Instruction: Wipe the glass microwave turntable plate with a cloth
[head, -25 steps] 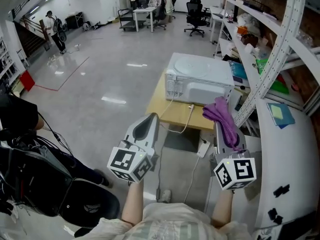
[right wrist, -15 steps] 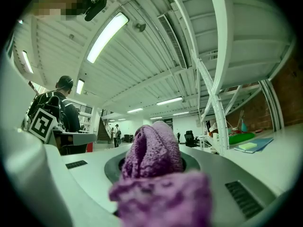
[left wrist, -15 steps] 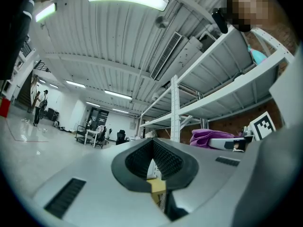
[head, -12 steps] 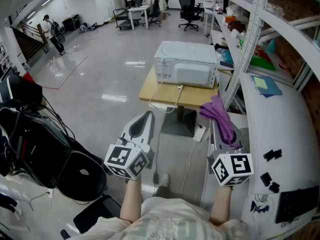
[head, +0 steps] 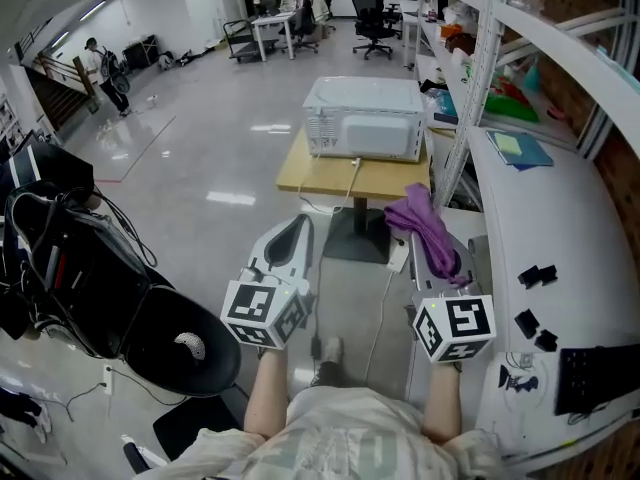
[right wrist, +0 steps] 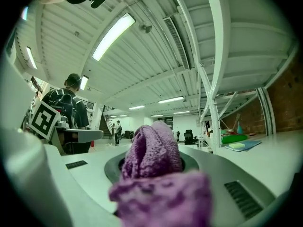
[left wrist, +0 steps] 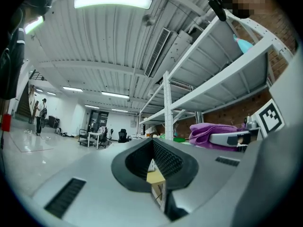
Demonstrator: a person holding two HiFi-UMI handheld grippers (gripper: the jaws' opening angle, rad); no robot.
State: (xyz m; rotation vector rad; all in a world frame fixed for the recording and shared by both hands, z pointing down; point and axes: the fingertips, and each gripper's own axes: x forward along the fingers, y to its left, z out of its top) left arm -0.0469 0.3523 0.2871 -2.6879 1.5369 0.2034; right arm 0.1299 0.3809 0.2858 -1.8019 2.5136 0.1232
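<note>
A white microwave [head: 362, 118] stands with its back toward me on a small wooden table [head: 340, 180] ahead; its turntable plate is hidden from every view. My right gripper [head: 432, 236] is shut on a purple cloth [head: 427, 226], which bulges between the jaws in the right gripper view as the cloth [right wrist: 154, 160]. My left gripper [head: 288, 238] hangs beside it at the same height, shut with nothing held; the left gripper view shows the jaws closed together at the left gripper [left wrist: 154, 162]. Both grippers are well short of the table.
A white shelving rack [head: 480, 58] and a long white counter [head: 540, 238] run along the right. A black bag and chair [head: 110, 288] sit at my left. A power strip [head: 398, 263] and cables lie on the floor under the table. Desks and office chairs [head: 375, 13] stand far back.
The view has shifted forward and left; the microwave table now sits more central and nearer. Both grippers keep their pose, the right still holding the cloth.
</note>
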